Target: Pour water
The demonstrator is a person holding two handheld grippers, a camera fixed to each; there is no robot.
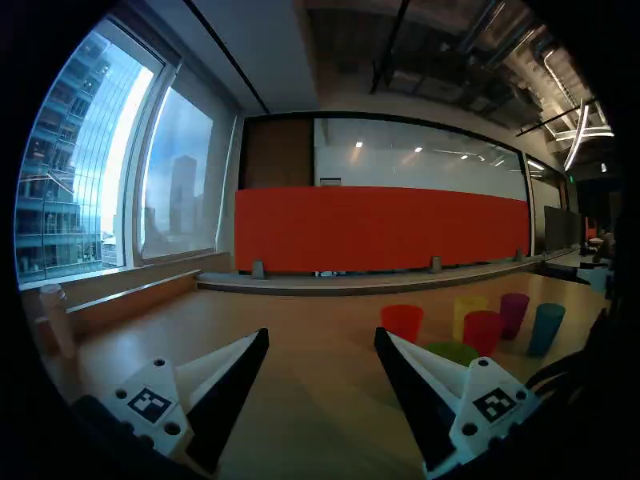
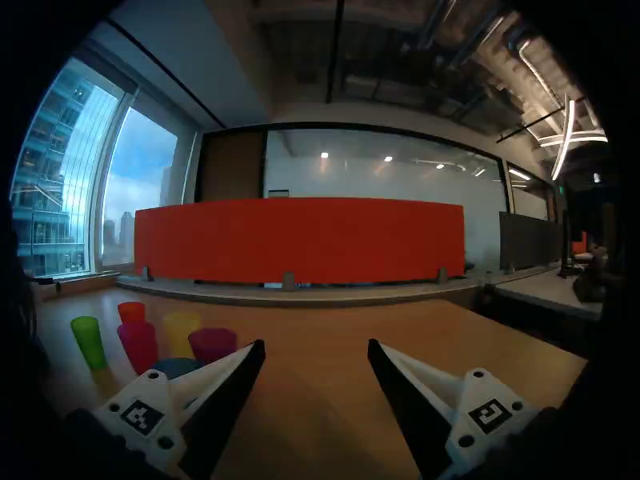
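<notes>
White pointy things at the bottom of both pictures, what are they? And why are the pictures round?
They are the fingers of two hand-held grabbers, called grippers. A person holds one in each hand, and a small camera rides on each, looking along its fingers. The left gripper view shows the left gripper, the right gripper view the right gripper. Both are open and hold nothing. On the wooden table stands a bunch of coloured cups. Behind are a red screen and a big window. The wide lens makes the pictures round.
</notes>
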